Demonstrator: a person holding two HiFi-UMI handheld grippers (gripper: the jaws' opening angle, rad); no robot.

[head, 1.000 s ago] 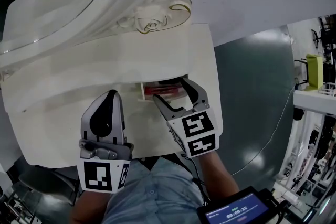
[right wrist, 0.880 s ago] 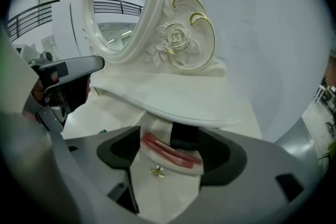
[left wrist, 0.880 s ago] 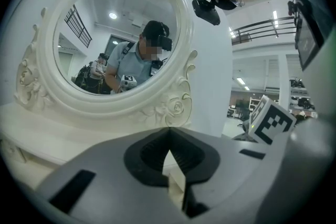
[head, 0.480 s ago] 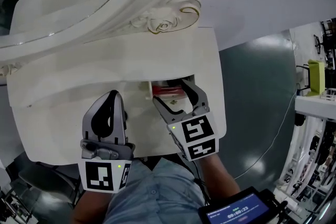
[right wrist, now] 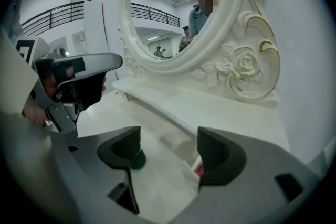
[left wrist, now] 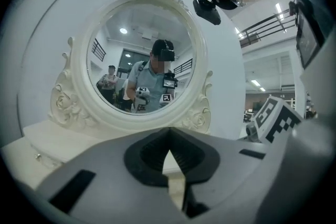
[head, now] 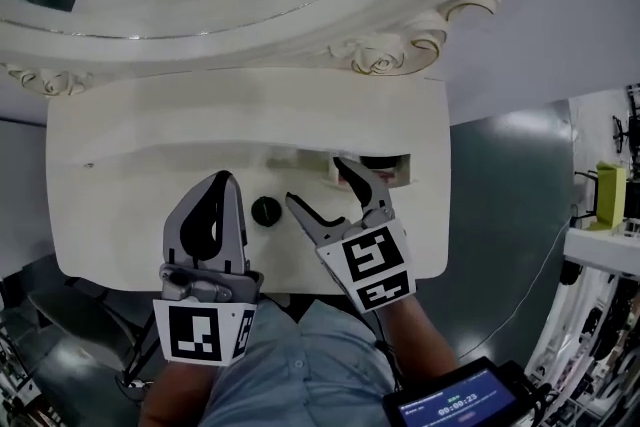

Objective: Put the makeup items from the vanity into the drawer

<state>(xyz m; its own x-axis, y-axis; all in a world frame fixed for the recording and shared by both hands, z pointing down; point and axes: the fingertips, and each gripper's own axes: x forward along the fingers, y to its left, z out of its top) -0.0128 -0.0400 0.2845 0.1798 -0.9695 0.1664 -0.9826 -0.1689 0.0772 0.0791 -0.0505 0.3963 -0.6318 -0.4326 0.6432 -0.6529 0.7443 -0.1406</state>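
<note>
Looking down in the head view, a small dark jar was seen left of the open drawer, between the left gripper and right gripper. In the left gripper view, the jaws were pressed together, empty. In the right gripper view, the jaws were spread wide, empty; the jar, judged next, should be straddled squarely before closing.

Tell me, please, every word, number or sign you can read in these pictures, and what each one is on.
"00:09:23": a timer on the dark handheld screen at the bottom of the head view; the digits are small, so this reading is probable only.
Line above that timer: too small to read.
Black-and-white square markers on the left cube and the right cube: patterns only, no letters.
White carved vanity: no print visible.
</note>
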